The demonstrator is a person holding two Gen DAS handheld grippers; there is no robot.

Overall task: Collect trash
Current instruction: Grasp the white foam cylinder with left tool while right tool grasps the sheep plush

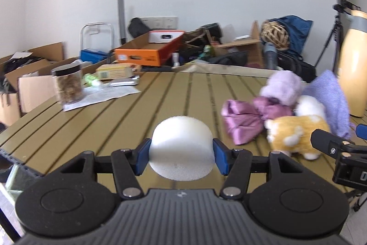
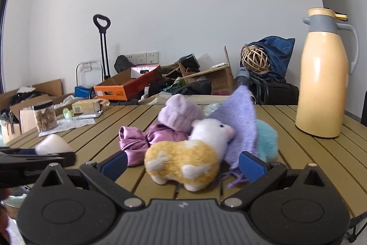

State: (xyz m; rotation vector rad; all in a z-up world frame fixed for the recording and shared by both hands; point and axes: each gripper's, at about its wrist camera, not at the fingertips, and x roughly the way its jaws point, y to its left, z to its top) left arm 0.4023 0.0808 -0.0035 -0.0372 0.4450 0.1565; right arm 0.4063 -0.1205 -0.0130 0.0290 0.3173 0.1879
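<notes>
While pinched between left gripper (image 1: 181,154) pads, white foam puck (image 1: 182,148) sits centred — right gripper (image 2: 182,163) wide, holding nothing.

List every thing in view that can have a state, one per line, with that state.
Left gripper: shut on foam piece.
Foam piece: held between the blue pads, above the table.
Right gripper: open, jaws either side of the yellow plush.
Yellow plush: standing, not gripped.
Jar: upright, lid on.
Thermos: upright, lid closed.
Orange box: open-topped.
</notes>
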